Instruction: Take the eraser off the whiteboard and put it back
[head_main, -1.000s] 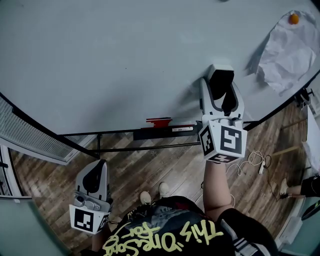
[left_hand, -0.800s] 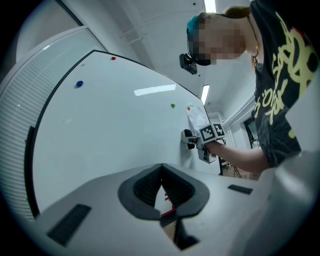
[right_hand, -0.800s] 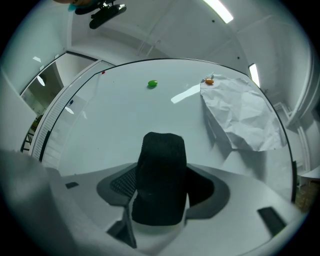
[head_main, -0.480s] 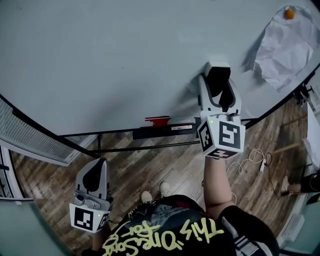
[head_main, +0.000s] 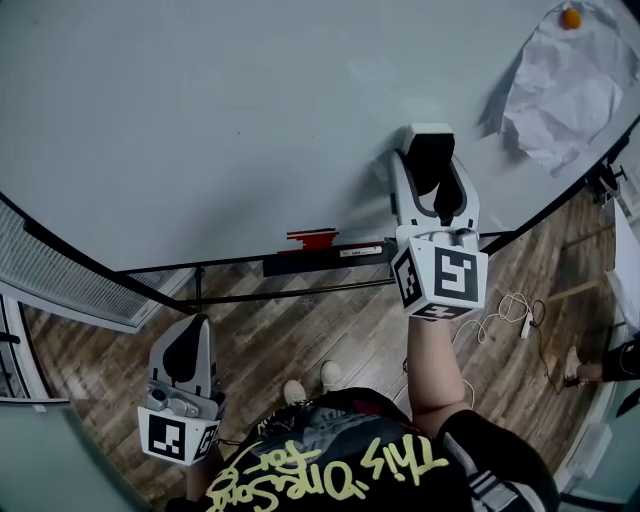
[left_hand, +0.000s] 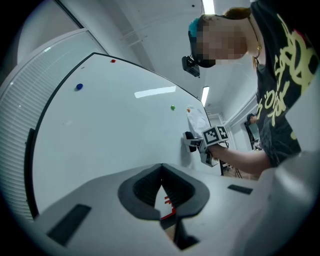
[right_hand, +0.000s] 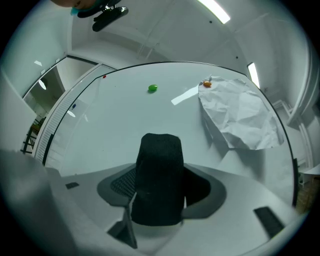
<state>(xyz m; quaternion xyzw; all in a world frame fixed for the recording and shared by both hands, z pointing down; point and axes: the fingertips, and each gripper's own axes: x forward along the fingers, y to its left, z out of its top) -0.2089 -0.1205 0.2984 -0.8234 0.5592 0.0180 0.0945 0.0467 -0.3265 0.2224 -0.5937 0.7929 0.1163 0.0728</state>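
Eraser of black felt (right_hand: 159, 175): clamped between right gripper (head_main: 432, 185) fingers, pressed toward pale whiteboard (head_main: 200, 120). Left gripper (left_hand: 161, 182): fingers together, empty, held low.

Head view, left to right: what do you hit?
left gripper, jaws shut on nothing → red object on the ledge under the whiteboard → right gripper, jaws shut on the eraser → crumpled paper
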